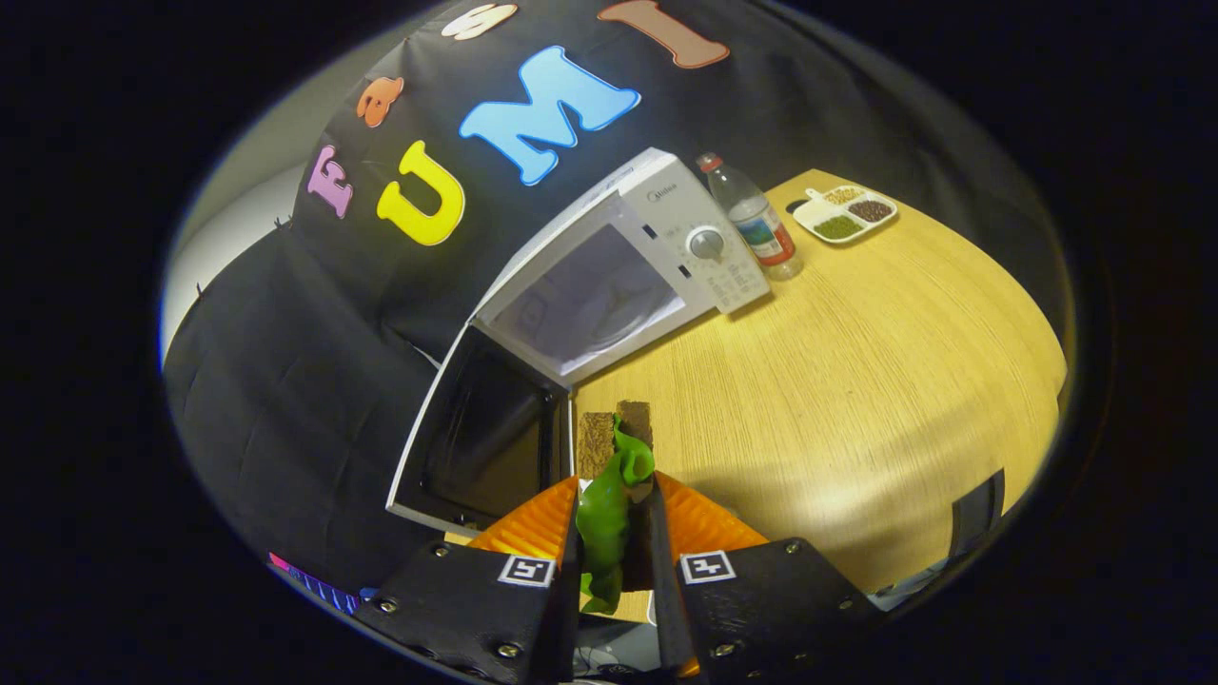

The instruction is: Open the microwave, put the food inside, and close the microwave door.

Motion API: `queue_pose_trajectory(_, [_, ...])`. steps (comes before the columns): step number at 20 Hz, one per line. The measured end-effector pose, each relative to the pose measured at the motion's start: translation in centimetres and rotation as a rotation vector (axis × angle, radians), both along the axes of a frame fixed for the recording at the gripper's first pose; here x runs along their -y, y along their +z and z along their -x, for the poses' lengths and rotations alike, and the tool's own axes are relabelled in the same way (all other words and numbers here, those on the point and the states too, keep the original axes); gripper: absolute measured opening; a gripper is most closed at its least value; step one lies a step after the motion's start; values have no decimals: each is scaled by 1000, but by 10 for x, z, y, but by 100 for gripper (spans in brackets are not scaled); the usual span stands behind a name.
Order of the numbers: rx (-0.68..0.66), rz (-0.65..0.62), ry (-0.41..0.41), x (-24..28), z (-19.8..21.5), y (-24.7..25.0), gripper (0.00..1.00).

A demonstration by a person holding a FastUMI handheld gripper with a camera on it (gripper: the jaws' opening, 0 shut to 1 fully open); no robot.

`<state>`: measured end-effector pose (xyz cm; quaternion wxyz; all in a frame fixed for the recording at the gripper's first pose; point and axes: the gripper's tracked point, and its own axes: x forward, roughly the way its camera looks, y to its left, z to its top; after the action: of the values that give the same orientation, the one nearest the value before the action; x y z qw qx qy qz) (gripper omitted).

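- Gripper view puts a wooden table in front of you, running from the fingers out to the black cloth wall behind it.
- You have a white microwave standing on the table beyond the fingers, its cavity bare and its knob and buttons on the panel beside the opening.
- Its door is swung wide open, hanging out just ahead of your fingers on one side, dark window facing you.
- Your gripper is clamped on the food, a green leafy piece with a brown, crumbly slab showing just past the fingertips; both fingers press on it from either side.
- You are holding the food above the table edge, in front of the open door and still well short of the cavity.
- A clear bottle with a red cap stands just beside the microwave's button panel.
- Farther back, a small white tray holds separate portions of grains or beans.
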<state>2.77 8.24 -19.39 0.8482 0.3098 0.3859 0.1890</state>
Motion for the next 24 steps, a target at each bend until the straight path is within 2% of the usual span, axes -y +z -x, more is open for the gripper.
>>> queue_pose_trajectory(9, [88,-127,-75,-50,-91,15,33])
queue_pose_trajectory(15, [101,-153,-180,-64,-149,4,33])
queue_pose_trajectory(24, [121,-189,-256,-102,-219,-30,33])
